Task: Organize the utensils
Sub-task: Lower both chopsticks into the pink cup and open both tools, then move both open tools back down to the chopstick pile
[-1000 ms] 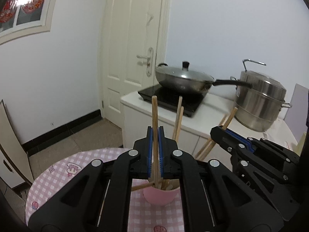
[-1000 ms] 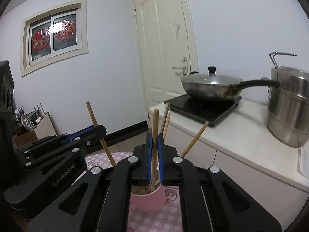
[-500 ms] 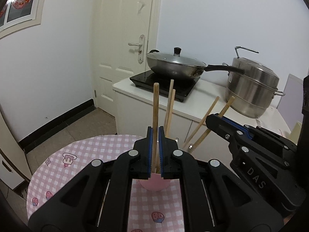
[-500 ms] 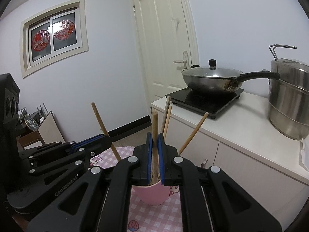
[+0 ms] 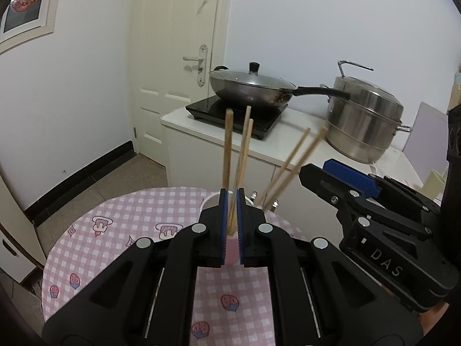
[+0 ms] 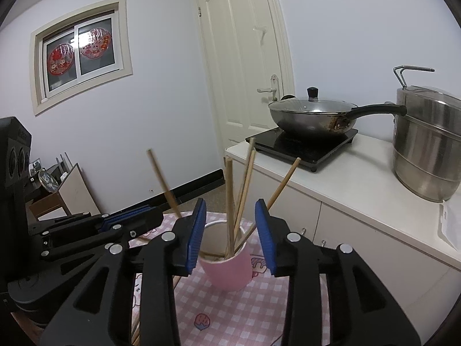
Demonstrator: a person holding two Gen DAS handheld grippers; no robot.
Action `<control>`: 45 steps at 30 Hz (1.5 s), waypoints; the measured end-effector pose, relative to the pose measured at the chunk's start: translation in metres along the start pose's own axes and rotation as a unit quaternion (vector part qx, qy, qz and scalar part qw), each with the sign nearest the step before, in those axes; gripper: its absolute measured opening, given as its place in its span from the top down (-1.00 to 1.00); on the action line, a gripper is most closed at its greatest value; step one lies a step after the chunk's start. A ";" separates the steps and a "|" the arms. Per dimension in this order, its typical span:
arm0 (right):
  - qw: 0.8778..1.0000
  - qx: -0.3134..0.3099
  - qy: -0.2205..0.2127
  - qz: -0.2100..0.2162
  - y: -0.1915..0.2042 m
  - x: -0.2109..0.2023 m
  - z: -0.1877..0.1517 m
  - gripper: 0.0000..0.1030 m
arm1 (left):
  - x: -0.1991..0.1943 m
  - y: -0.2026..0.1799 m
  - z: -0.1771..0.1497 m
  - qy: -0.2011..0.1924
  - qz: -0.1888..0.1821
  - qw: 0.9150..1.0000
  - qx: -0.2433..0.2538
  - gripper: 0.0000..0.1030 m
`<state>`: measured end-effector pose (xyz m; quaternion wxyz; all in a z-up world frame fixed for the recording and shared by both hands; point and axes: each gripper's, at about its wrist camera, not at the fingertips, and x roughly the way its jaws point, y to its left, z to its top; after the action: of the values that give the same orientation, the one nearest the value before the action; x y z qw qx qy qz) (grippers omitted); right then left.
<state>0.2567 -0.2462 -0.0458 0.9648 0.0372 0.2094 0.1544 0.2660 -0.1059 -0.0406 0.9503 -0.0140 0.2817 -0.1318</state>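
Note:
A pink cup (image 6: 227, 268) stands on the round table and holds several wooden chopsticks (image 6: 230, 199) that lean out of it. In the left wrist view the cup (image 5: 232, 250) is mostly hidden behind my left gripper (image 5: 232, 201), whose blue pads stand a narrow gap apart around a chopstick (image 5: 227, 150); the grip is unclear. My right gripper (image 6: 230, 222) is open and empty, its pads either side of the cup's rim. It also shows at the right of the left wrist view (image 5: 340, 178).
The table wears a pink checked cloth (image 5: 115, 230). Behind it a white counter (image 6: 360, 178) carries an induction hob with a lidded wok (image 6: 311, 115) and a steel steamer pot (image 6: 429, 144). A white door (image 6: 245, 57) is beyond.
My right gripper has opened and let go of its chopstick, which now stands in the cup. Both grippers have drawn back and up from the cup. The left gripper's pads have parted slightly.

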 end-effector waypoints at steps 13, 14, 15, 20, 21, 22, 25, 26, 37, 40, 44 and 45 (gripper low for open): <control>1.000 -0.003 0.005 0.003 0.011 -0.028 -0.014 0.34 | -0.039 0.001 -0.020 -0.003 -0.001 1.000 0.010 0.87; 1.000 -0.004 0.005 0.004 0.013 -0.031 -0.015 0.34 | -0.043 0.001 -0.022 -0.006 0.000 1.000 0.010 0.87; 1.000 -0.005 0.006 0.005 0.015 -0.034 -0.017 0.33 | -0.049 0.002 -0.025 -0.009 0.000 1.000 0.010 0.87; 1.000 -0.013 0.015 0.013 0.027 -0.044 -0.028 0.32 | -0.070 0.010 -0.039 -0.019 0.013 1.000 0.009 0.81; 1.000 -0.014 0.017 0.014 0.029 -0.045 -0.031 0.31 | -0.075 0.014 -0.043 -0.020 0.017 1.000 0.008 0.44; 1.000 -0.015 0.019 0.016 0.032 -0.046 -0.034 0.30 | -0.079 0.017 -0.046 -0.025 0.021 0.999 0.006 -0.15; 0.999 -0.020 0.031 0.024 0.043 -0.044 -0.044 0.29 | -0.092 0.029 -0.054 -0.041 0.034 0.999 -0.001 -0.24; 0.999 -0.021 0.034 0.025 0.047 -0.043 -0.046 0.29 | -0.093 0.033 -0.056 -0.038 0.035 0.999 -0.003 -0.24; 0.995 -0.030 0.084 0.047 0.080 -0.014 -0.075 0.29 | -0.081 0.098 -0.088 0.041 0.044 0.997 -0.039 -0.24; 0.993 -0.030 0.105 0.052 0.088 0.000 -0.086 0.29 | -0.064 0.113 -0.101 0.080 0.049 0.995 -0.042 -0.24; 0.990 -0.029 0.130 0.055 0.094 0.017 -0.099 0.29 | -0.038 0.128 -0.117 0.130 0.041 0.989 -0.061 -0.24; 0.989 -0.028 0.136 0.055 0.095 0.021 -0.102 0.29 | -0.033 0.131 -0.119 0.138 0.040 0.988 -0.064 -0.24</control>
<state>0.2056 -0.1484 -0.1339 0.9180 0.0001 0.3320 0.2168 0.2067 0.0344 -0.1359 0.9040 -0.0447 0.4184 -0.0759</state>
